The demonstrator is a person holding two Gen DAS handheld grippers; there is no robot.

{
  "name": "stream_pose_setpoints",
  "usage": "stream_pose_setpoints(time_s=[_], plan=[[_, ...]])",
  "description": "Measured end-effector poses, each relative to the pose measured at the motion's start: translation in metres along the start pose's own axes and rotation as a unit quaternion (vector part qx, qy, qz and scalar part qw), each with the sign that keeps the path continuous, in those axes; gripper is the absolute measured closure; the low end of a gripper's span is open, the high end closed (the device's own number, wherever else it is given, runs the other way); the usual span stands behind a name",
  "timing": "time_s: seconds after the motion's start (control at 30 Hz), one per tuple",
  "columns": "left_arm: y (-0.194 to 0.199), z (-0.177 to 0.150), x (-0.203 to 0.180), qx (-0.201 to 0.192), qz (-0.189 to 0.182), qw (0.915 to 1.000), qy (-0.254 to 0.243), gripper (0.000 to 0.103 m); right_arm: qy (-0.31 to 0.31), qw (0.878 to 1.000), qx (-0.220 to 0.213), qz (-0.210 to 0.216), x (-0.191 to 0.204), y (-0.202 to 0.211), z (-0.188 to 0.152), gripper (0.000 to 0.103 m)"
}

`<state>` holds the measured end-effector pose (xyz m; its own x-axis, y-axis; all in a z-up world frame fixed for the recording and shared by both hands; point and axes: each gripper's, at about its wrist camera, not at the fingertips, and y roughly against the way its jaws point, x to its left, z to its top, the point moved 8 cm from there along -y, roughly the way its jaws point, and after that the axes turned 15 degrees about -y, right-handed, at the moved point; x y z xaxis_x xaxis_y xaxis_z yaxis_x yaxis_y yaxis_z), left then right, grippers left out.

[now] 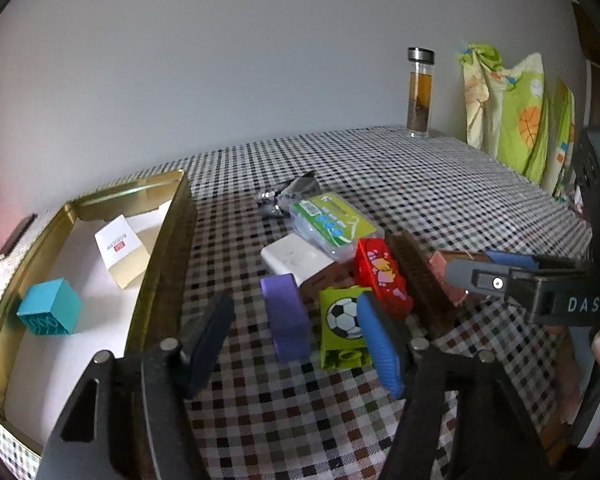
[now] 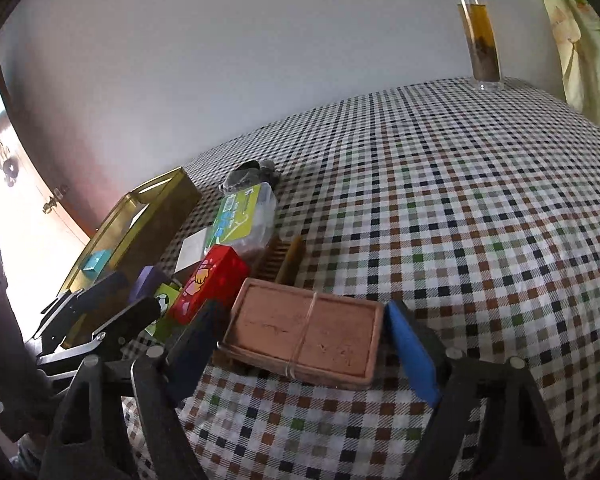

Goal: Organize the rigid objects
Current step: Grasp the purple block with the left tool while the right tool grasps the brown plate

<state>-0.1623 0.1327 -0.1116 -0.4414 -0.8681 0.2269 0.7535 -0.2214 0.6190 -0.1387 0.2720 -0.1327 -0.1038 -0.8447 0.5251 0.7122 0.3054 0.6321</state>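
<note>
In the left wrist view my left gripper (image 1: 294, 300) stands open over the checked cloth. A purple block (image 1: 286, 316) lies between its fingers, clear of both pads. A green football block (image 1: 344, 324) rests against the blue right finger (image 1: 380, 344). In the right wrist view my right gripper (image 2: 303, 306) is open around a flat terracotta box (image 2: 304, 336) tied with a rubber band. Its pads stand close beside the box's two ends, and the box lies on the table. A gold tin (image 1: 168, 240) at the left holds a teal block (image 1: 50, 306) and a white card box (image 1: 122, 252).
Clustered beyond the grippers are a red cartoon box (image 1: 382, 276), a brown comb (image 1: 420, 280), a white box (image 1: 296, 258), a green-labelled clear case (image 1: 332, 224) and a foil packet (image 1: 288, 192). A glass tea bottle (image 1: 420, 92) and patterned cloth (image 1: 512, 112) stand at the far right.
</note>
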Motion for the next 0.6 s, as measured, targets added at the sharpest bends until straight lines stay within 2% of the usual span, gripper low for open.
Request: stream_pose_setpoints(time_s=[0.13,0.17,0.23,0.37,0.5,0.53,0.57,0.6], plan=[[0.000,-0.002,0.006,0.001,-0.010,0.9997,0.021,0.050,-0.009,1.000,0.000,0.008,0.000,0.003,0.001,0.020],[0.000,-0.003,0.007,0.001,-0.009,0.9997,0.025,0.056,-0.008,1.000,0.001,0.008,0.001,0.003,0.002,0.020],[0.002,-0.004,0.010,-0.004,-0.011,0.9994,0.034,0.061,-0.006,1.000,0.002,0.008,0.000,0.002,0.003,0.020],[-0.001,-0.005,0.011,0.002,-0.013,0.9992,0.038,0.061,-0.005,1.000,0.003,0.010,-0.001,0.001,0.004,0.020],[-0.003,-0.002,0.008,0.006,0.014,0.9996,0.024,0.063,-0.005,1.000,0.002,0.009,-0.001,0.000,0.004,0.020],[-0.003,0.000,0.005,0.006,0.021,0.9997,0.014,0.067,-0.005,1.000,0.003,0.009,-0.001,0.000,0.004,0.020],[-0.003,0.001,0.003,0.004,0.022,0.9997,0.008,0.077,-0.004,1.000,0.003,0.009,-0.001,0.000,0.004,0.020],[-0.003,0.002,0.001,0.002,0.018,0.9998,0.003,0.080,-0.004,1.000,0.003,0.010,-0.001,0.000,0.004,0.020]])
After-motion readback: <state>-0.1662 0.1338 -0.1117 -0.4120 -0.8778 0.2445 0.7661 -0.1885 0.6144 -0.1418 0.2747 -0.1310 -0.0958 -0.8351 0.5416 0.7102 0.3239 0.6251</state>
